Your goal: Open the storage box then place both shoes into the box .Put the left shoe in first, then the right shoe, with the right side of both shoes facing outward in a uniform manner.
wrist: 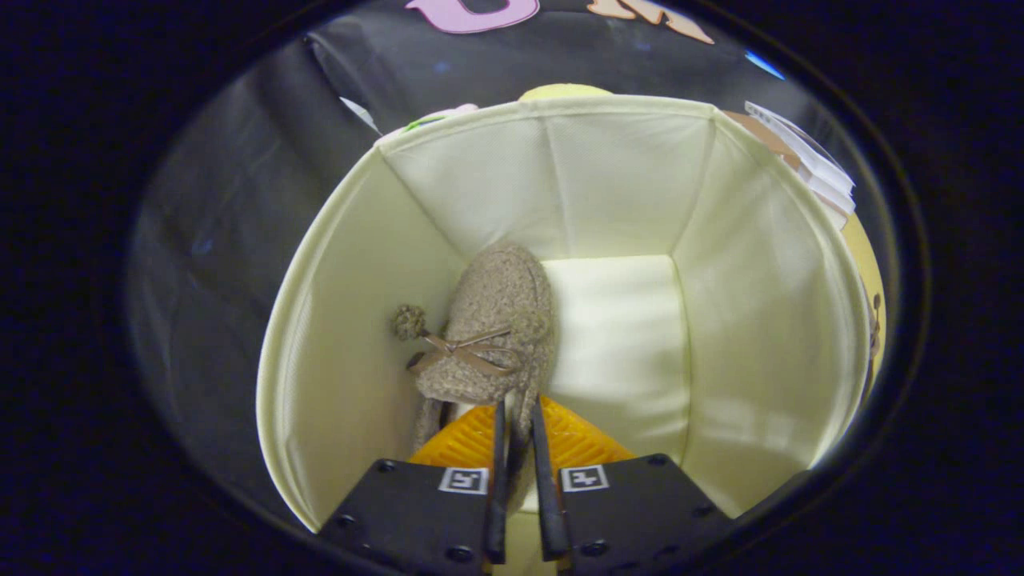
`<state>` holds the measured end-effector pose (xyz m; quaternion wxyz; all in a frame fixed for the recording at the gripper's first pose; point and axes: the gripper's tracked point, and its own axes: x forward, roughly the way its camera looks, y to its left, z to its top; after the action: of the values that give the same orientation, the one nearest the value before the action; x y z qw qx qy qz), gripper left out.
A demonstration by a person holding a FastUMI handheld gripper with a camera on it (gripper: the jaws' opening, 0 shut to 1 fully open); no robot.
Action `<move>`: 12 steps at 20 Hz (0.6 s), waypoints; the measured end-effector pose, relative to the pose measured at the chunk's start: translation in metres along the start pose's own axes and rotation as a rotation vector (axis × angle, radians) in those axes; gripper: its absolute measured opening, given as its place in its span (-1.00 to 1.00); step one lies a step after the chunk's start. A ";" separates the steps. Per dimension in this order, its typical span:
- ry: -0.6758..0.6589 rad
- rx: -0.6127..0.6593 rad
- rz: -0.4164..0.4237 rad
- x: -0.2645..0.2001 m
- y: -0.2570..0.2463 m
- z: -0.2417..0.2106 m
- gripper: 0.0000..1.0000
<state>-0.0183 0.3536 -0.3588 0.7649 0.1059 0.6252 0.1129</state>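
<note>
While nearly closed, claw (518,424) pinches shoe (492,328) inside box (336,320).

i find no legible text, brand or number here: only two small square black-and-white coded markers (463,480), one on each finger mount of my gripper (518,432), which bear a pattern, not readable characters.

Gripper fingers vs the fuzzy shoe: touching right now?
Touching. In the gripper view both fingers close on the heel edge of the shoe, pinching the fuzzy fabric between them with no gap, as it hangs inside the storage box by its left wall.
</note>
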 end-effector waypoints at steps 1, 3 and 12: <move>-0.013 0.003 0.016 -0.004 0.001 0.005 -0.36; -0.031 -0.015 0.033 -0.012 0.003 0.009 0.02; -0.267 -0.232 0.119 -0.088 0.006 0.046 0.92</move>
<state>0.0099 0.3318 -0.2654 0.8401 0.0678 0.4937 0.2143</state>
